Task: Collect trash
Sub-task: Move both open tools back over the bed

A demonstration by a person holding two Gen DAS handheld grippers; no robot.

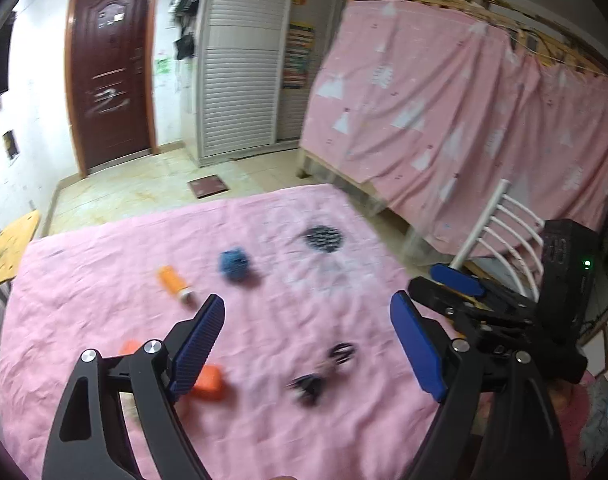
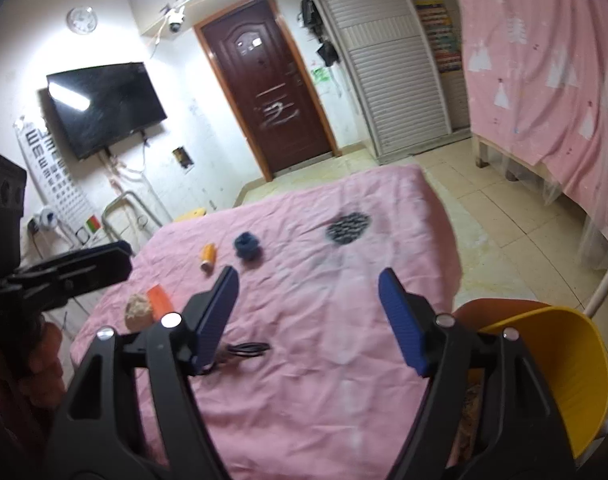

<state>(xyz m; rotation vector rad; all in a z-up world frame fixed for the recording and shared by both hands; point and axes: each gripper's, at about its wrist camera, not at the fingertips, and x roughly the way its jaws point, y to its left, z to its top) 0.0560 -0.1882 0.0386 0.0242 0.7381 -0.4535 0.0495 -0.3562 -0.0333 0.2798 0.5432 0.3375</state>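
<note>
Domestic room in a home. Indicators: brown panelled entrance door (image 2: 270, 104), wall-mounted television (image 2: 106, 108), white louvred wardrobe (image 2: 396, 76), tiled floor (image 2: 500, 216), pink sheet (image 2: 336, 320) over the work surface, pink printed curtain (image 1: 464, 112) enclosing a bed frame.

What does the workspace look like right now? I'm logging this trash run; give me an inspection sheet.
Surface: pink cloth, wrinkled, with a dark patch.
Job's things: orange bottle lying down, blue wad, orange packet, beige lump; yellow bin at the right edge.
Clutter: nothing seen.
Grippers: left gripper and right gripper both open, empty.
Cables: black coiled cable on the cloth.
Surroundings: door, wall TV, pink curtain.
</note>
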